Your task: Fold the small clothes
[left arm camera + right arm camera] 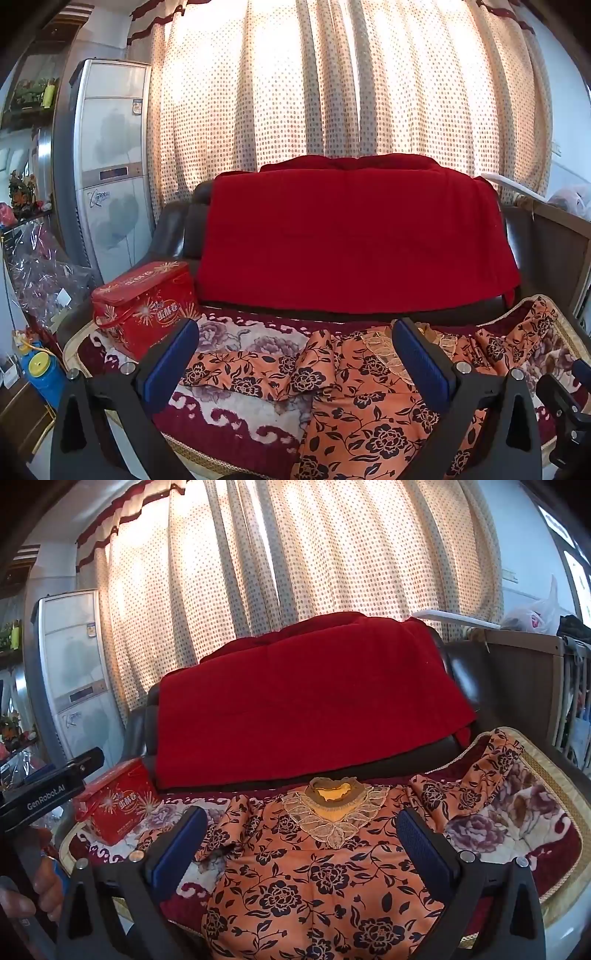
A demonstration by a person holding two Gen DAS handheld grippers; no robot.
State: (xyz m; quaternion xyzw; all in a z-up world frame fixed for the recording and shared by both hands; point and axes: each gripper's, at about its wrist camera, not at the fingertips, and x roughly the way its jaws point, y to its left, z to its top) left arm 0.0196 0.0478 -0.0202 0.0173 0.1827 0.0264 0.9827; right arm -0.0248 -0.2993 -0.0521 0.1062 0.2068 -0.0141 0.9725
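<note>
Both claws point forward and tilt a little down toward the blouse, side by side above its near part.

Left claw (pixel 295 354): jaws spread wide, blue pads (pixel 173 354) well apart, nothing between them, touching nothing. It hangs over the left half of the blouse (pixel 354 398), above where the left sleeve runs out sideways.

Right claw (pixel 301 840): jaws also spread wide, blue pads (pixel 424 849) apart, empty, no contact with cloth. It hangs over the middle of the blouse (pixel 317 882), lined up with the lace collar (pixel 334 812).

In the right wrist view a hand (pixel 37 893) shows at the left edge, gripping the handle of the left claw's body, which reaches in from that side well left of the blouse.

Blouse: orange with black flowers, lying front up and spread flat on the sofa seat, on a dark red flowered blanket (pixel 229 410). Collar toward the sofa back, hem toward the cameras. Right sleeve angled up toward the blanket's far right corner. Some wrinkles near the left armpit; not folded yet.

Red box (pixel 144 302) stands on the blanket left of the blouse, apart from it. Red throw (pixel 354 236) draped over the sofa back behind the blouse. Dotted curtain (pixel 332 81) behind that.
</note>
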